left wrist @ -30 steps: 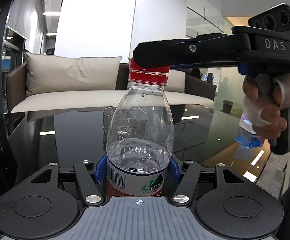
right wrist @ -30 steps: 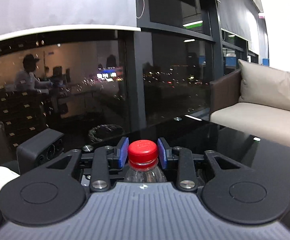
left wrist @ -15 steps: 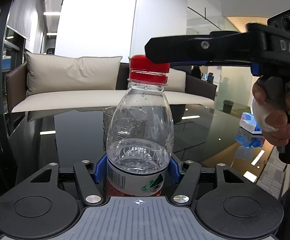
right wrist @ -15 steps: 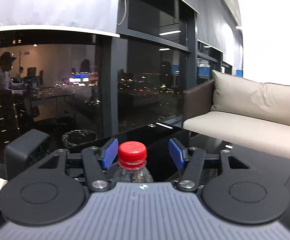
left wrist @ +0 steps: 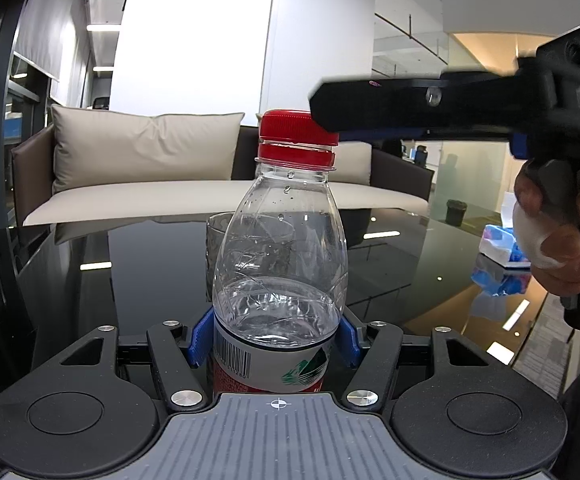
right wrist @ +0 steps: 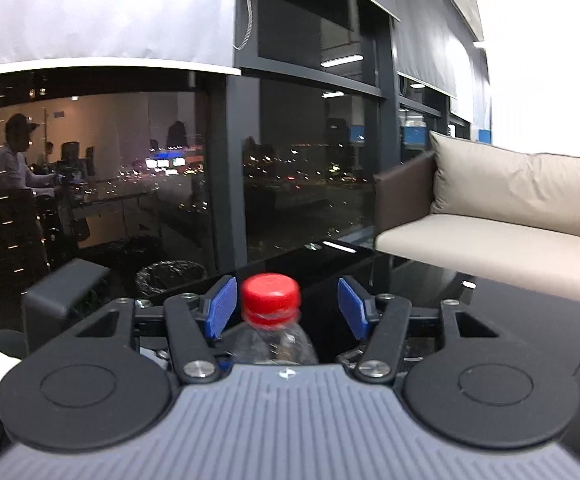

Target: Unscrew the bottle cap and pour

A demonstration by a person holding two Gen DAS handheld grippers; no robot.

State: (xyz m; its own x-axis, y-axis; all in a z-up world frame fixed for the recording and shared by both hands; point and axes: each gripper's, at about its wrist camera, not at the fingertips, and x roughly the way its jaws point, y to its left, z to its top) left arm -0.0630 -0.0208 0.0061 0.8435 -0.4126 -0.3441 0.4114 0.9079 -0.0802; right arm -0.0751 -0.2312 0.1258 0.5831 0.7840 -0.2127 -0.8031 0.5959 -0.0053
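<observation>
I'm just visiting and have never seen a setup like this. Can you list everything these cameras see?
bottle: one, clear plastic, upright on the table, held low down.
cap: one, red, on the bottle.
glass: one, clear, behind the bottle.
table: one, glossy black.
sofa: one, beige cushions, past the table.
tissue pack: one, blue and white, on the table's right side.
bin: one, black, by the window.
left gripper: blue pads shut on the bottle.
right gripper: blue pads open, either side of the cap.
hand: one, holding the right gripper's handle.
</observation>
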